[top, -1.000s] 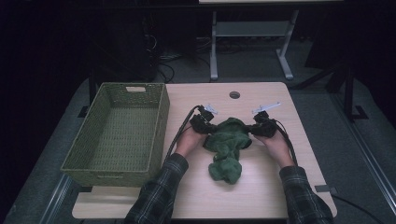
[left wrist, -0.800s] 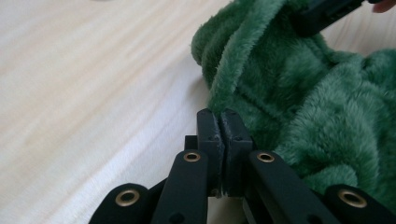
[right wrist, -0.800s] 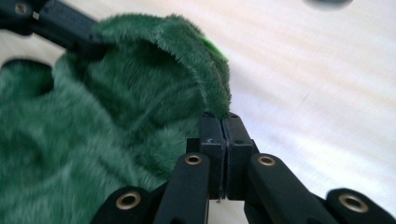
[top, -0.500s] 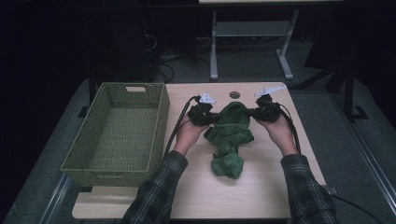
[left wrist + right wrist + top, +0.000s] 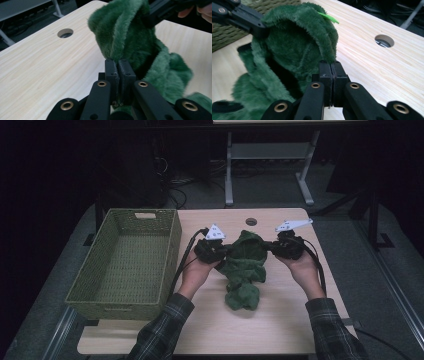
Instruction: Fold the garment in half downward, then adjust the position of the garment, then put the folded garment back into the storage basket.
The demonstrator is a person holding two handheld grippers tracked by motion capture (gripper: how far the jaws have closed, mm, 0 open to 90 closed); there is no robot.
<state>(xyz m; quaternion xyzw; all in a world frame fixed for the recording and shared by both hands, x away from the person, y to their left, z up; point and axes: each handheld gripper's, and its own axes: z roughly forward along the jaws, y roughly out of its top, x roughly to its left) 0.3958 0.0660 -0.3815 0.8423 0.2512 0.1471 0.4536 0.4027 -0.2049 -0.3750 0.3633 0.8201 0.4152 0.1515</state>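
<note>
Two grippers pinch one green plush garment [image 5: 245, 265] from either side, above the middle of the wooden table [image 5: 280, 330]. The left gripper [image 5: 220, 251] has its jaws closed tight on a fold of the fleece at the garment's left edge, and the right gripper [image 5: 274, 248] is clamped the same way on the right edge. The upper part is raised and spread between them, while the lower end droops onto the tabletop near the person's side.

To do this step well, I judge both hands should rise evenly and draw apart only until the top edge is taut (a lopsided pull would likely tug the thin fold out of one pinch). Once the tail clears the wood, the whole thing could swing left toward the woven basket [image 5: 125, 265], which stands just beside the left hand [image 5: 197, 272].

Several things are hard to read. The room behind the table is very dark. What kind of garment this is stays unclear, since it is bunched; a small bright green tag [image 5: 328, 17] shows on its top fold in the right gripper view. How deep each bite of fabric goes is hidden between the pads.
</note>
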